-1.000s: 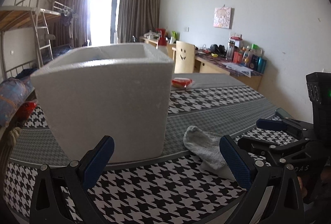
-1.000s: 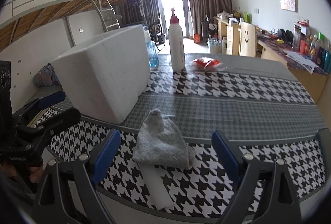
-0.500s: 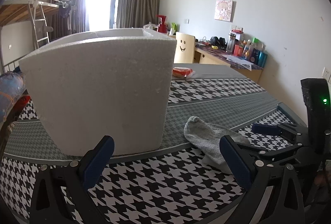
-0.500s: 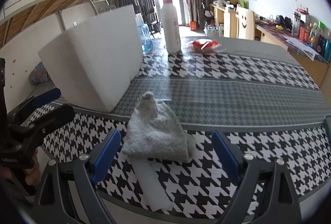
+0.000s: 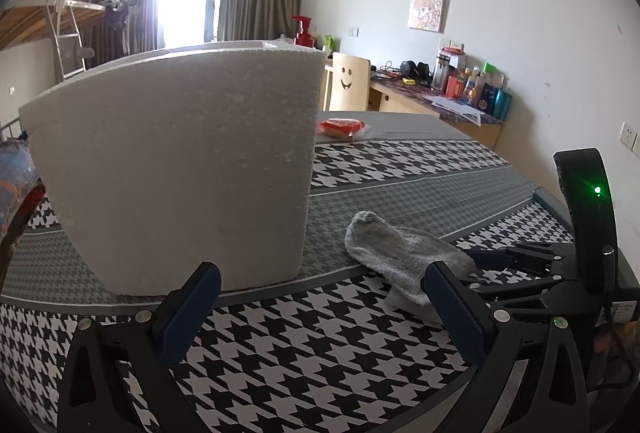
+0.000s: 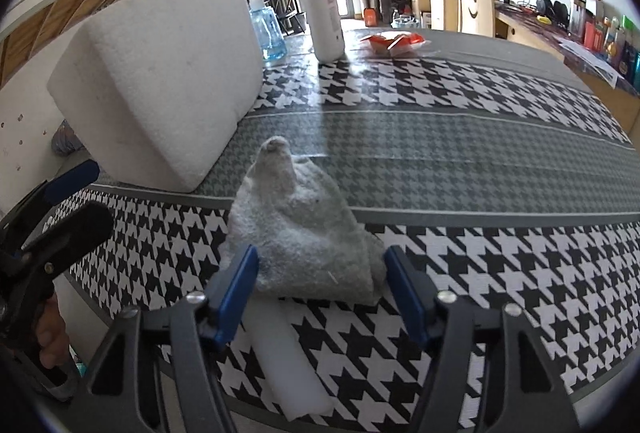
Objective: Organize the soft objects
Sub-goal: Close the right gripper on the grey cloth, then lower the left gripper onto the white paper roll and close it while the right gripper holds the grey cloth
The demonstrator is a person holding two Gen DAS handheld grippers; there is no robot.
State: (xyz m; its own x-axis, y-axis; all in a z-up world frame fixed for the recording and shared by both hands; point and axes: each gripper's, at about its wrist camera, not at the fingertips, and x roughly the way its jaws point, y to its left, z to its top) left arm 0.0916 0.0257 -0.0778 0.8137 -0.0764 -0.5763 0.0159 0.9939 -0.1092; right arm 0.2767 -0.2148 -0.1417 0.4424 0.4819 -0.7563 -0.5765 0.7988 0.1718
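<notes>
The worktop carries a white foam box; only the right wrist view shows the white bottle and blue bottle behind it. A grey sock lies beside the box — the right gripper, jaws just closing, straddles its near end without pressing. The left gripper hangs wide, holding nothing.

Grey sock lies beside foam box, seemingly apart.
</notes>
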